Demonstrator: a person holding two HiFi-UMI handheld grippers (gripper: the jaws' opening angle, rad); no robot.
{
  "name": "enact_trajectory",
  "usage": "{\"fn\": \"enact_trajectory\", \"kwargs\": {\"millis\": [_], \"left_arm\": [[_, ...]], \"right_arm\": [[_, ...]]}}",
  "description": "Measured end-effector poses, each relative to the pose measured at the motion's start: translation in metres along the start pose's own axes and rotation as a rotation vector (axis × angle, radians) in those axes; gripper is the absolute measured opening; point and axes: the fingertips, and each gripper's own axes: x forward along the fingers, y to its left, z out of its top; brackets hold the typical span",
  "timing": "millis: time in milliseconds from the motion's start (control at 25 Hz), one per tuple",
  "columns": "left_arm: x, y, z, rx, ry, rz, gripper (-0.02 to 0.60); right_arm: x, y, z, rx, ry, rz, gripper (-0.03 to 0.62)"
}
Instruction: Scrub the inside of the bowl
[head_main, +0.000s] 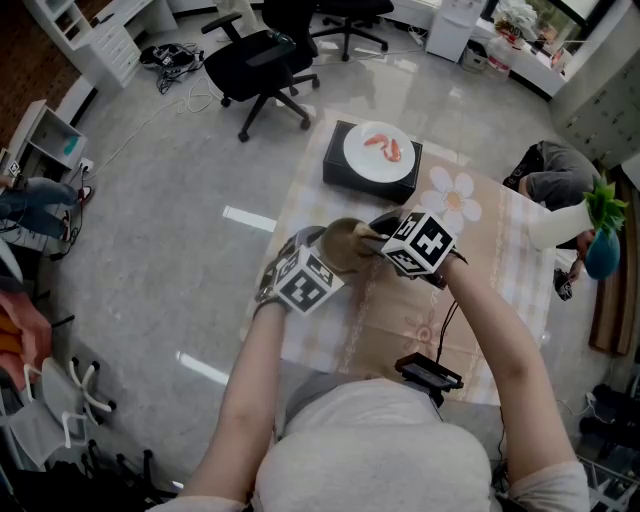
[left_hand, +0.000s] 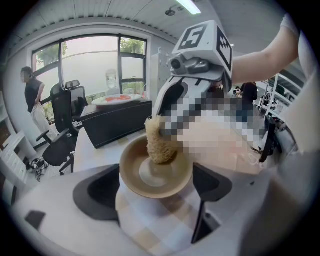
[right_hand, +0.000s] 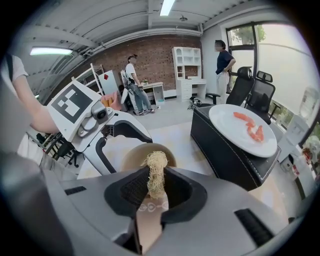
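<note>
1. Table (head_main: 505, 300): cloth-covered, and it carries the box. It is my largest item.
2. Chair (head_main: 255, 65): black, on the floor beyond the box's far left corner, well apart from it.
3. Box (head_main: 342, 172): black, at the table's far end. I take it as my landmark.
4. Vase (head_main: 558, 226): white with a green plant, lying to the right of the box near the table's right edge.
5. Plate (head_main: 378, 160): white and round, resting flat on top of the box.
6. Left gripper (left_hand: 155, 187): on the near side of the box. Its jaws are clamped on the bowl, one against each side of the rim.
7. Right gripper (right_hand: 155, 187): also on the near side of the box, just right of the left one. Its jaws are clenched on the sponge, which sticks out past the tips.
8. Bowl (left_hand: 150, 181): tan, near the box on its near side and apart from it. It is tilted so its mouth faces my left gripper's camera. I cannot tell whether it touches the cloth.
9. Sponge (left_hand: 159, 145): pale and fibrous. Its lower end presses against the bowl's inner wall, on the side toward the box.
10. Food (head_main: 385, 147): a few red pieces on the plate, atop the box.
</note>
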Motion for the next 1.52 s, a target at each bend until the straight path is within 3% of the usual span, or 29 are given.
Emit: {"fn": "enact_trajectory", "kwargs": {"millis": [440, 760, 1120, 1520], "left_arm": [[0.002, -0.001, -0.001, 0.005, 0.005, 0.001, 0.436], [-0.001, 0.000, -0.002, 0.005, 0.008, 0.000, 0.436], [0.001, 0.000, -0.002, 0.005, 0.011, -0.001, 0.436], [0.000, 0.000, -0.002, 0.006, 0.011, -0.001, 0.436]], "right_arm": [[0.008, 0.036, -0.003, 0.019, 0.014, 0.162, 0.083], [0.018, 0.041, 0.008, 0.083, -0.060, 0.180, 0.083], [0.029, 0.025, 0.017, 0.129, -0.127, 0.072, 0.083], [0.024, 0.001, 0.017, 0.069, -0.149, -0.124, 0.083]]}}
